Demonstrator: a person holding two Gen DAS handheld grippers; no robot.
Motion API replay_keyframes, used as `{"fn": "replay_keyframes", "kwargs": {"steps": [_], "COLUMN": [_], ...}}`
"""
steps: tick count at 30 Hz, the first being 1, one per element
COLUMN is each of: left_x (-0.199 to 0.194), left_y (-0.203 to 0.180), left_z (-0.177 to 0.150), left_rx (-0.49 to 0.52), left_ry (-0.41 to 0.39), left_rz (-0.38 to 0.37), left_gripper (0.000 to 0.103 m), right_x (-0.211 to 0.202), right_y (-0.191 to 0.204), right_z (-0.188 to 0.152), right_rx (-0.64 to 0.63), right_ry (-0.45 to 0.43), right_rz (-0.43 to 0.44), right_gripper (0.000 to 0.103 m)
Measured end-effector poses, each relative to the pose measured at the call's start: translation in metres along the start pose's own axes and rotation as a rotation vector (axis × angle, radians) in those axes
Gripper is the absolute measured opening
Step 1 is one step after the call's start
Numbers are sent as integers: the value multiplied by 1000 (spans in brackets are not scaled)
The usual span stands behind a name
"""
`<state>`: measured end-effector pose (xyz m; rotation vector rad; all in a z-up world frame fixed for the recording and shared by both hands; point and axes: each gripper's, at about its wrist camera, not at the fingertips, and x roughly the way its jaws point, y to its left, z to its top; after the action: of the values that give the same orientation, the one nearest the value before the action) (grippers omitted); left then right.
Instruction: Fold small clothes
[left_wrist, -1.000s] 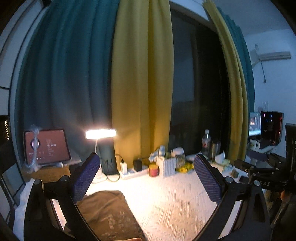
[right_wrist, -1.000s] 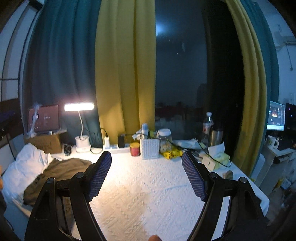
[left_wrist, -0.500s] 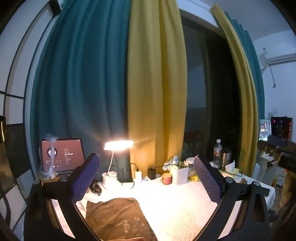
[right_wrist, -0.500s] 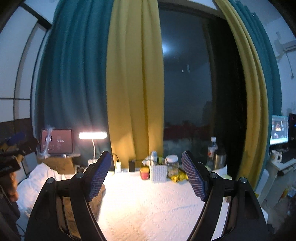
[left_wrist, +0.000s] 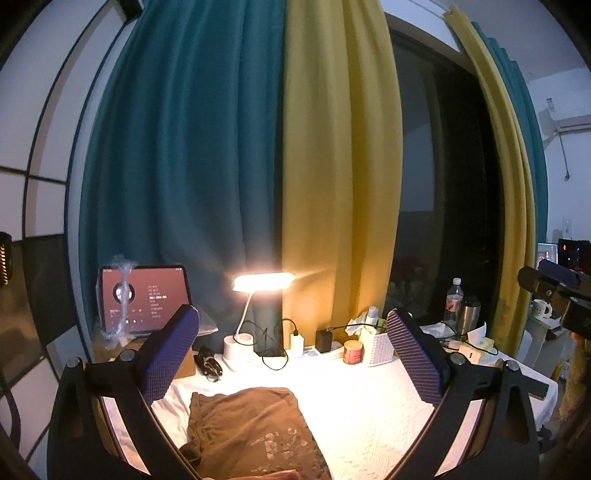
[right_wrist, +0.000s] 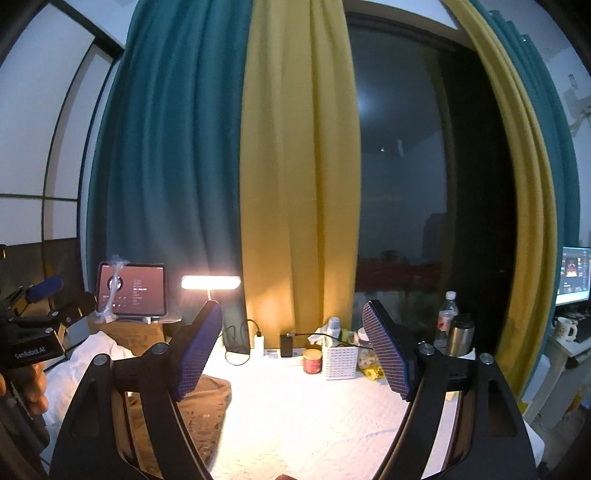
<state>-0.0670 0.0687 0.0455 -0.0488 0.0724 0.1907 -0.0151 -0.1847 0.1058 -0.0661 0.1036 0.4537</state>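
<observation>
Overhead, roughly: both grippers held up off the table, looking toward the curtains. Left gripper (left_wrist: 293, 354) spread wide, blue pads apart, nothing between them. Right gripper (right_wrist: 291, 347) likewise spread wide, empty

Landmark: lit desk lamp (left_wrist: 263, 282) at the back of the table, in front of the teal curtain (left_wrist: 184, 166) and yellow curtain (left_wrist: 340, 166)

Brown garment (left_wrist: 255, 432) lies flat on the white textured tablecloth (left_wrist: 369, 417), in front of the lamp and a little toward its left, nearer the camera; pale print on its near part. In the right wrist view the same garment (right_wrist: 207, 406) shows in front of the lamp at the cloth's left side, partly behind the gripper's left finger. Neither gripper touches it

Left of the lamp: tablet (left_wrist: 144, 297) with a reddish screen, propped upright, clear plastic wrap hanging over it. Right of the lamp: white charger (left_wrist: 296, 339), black adapter (left_wrist: 323, 340), red tin (left_wrist: 352, 352), white perforated basket (left_wrist: 378, 345). Further right: water bottle (left_wrist: 453, 304) with a steel flask (left_wrist: 468, 315) beside it

Left gripper's body appears at the left edge of the right wrist view (right_wrist: 33, 332), well left of the lamp; a hand (right_wrist: 35, 384) grips it from below
</observation>
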Motion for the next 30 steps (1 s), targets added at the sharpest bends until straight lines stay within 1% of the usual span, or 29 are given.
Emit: {"fn": "replay_keyframes", "kwargs": {"steps": [5,12,20,30], "left_x": [9,20,22,21], "left_y": [5,7,7,6], "left_z": [-3,-5,-7,-6], "left_rx": [-16,-18,-22,-25], "left_ry": [19,42,57,58], "left_rz": [3,12,19,20], "left_gripper": [100,100,100,100], "right_x": [19,33,38,38], "right_y": [9,13,14,11], "right_z": [-5,-12,-13,-16], "right_rx": [-15,-15,-10,-9], "right_ry": [44,73,81,76], "right_rz": [25,32,31,24], "right_gripper": [81,81,81,81]}}
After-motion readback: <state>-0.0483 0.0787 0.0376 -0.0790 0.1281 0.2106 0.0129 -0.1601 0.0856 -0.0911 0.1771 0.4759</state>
